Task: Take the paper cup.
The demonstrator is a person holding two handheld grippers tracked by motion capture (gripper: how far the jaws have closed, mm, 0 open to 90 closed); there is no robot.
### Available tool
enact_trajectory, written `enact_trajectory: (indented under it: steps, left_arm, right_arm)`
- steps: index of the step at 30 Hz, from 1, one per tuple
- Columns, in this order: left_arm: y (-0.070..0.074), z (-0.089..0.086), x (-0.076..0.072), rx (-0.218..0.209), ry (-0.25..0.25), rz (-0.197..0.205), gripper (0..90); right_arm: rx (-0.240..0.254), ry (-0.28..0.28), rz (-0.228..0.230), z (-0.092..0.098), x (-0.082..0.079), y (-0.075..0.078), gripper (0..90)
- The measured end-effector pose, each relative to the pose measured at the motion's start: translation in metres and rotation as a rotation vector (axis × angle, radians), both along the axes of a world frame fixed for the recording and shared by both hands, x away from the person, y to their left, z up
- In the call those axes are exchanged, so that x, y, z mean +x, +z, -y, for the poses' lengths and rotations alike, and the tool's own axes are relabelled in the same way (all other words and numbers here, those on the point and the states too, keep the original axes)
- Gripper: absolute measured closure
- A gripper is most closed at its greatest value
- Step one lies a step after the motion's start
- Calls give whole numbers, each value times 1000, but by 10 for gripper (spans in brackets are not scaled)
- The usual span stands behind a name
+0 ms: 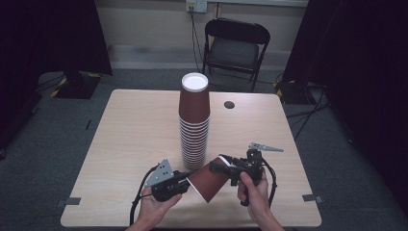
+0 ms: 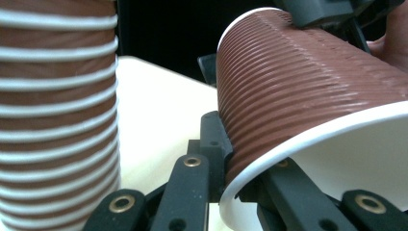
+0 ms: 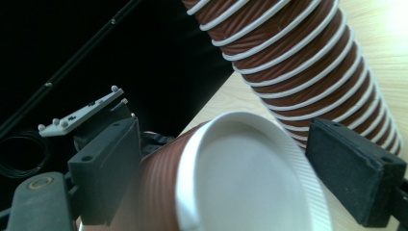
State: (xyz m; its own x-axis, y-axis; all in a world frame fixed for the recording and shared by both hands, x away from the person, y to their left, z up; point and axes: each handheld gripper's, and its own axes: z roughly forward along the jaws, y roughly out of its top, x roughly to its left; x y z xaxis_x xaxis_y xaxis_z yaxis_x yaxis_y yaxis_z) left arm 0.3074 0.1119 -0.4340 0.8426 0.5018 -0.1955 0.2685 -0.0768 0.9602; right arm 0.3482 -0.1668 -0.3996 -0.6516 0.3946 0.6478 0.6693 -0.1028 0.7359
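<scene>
**Holding one brown cup on its side between both tongs**

Gripping the rim, your left tongs (image 1: 185, 185) are clamped on the wall of the loose brown cup (image 1: 209, 179) at its open mouth, one jaw inside and one outside. That cup lies tilted just above the surface (image 1: 130, 130), its white base turned toward your right hand. Your right tongs (image 1: 222, 164) straddle the base end; the left pad (image 3: 103, 168) sits against the ribbed wall, the other stands just off it, so they are not clamped. Just beyond, the tall stack of cups (image 1: 194, 120) stands upright on the surface.
</scene>
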Motion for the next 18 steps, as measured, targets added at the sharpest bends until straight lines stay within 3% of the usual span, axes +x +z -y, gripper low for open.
enact_trajectory:
  steps: [2,5,6,8,9,12,15,18]
  left_arm:
    - [2,-4,1,8,-6,-32,853]
    - [4,-9,2,16,-7,-51,852]
    - [5,-9,2,17,-15,-75,852]
    - [5,-11,4,37,-15,-79,852]
    - [5,-11,4,40,-32,-109,852]
    - [6,-12,6,59,-40,-142,852]
    - [6,-12,7,79,-39,-147,852]
    - [5,-11,7,106,-17,-116,853]
  right_arm:
    - [-1,-1,8,1,0,1,129]
    - [-16,-13,31,4,1,3,128]
    - [-18,-13,38,5,1,3,129]
    - [-36,-15,60,6,0,5,129]
    - [-44,-23,69,7,0,6,129]
    - [-71,-41,94,10,0,7,127]
    - [-91,-10,128,11,0,6,129]
    - [-150,7,176,9,-3,9,131]
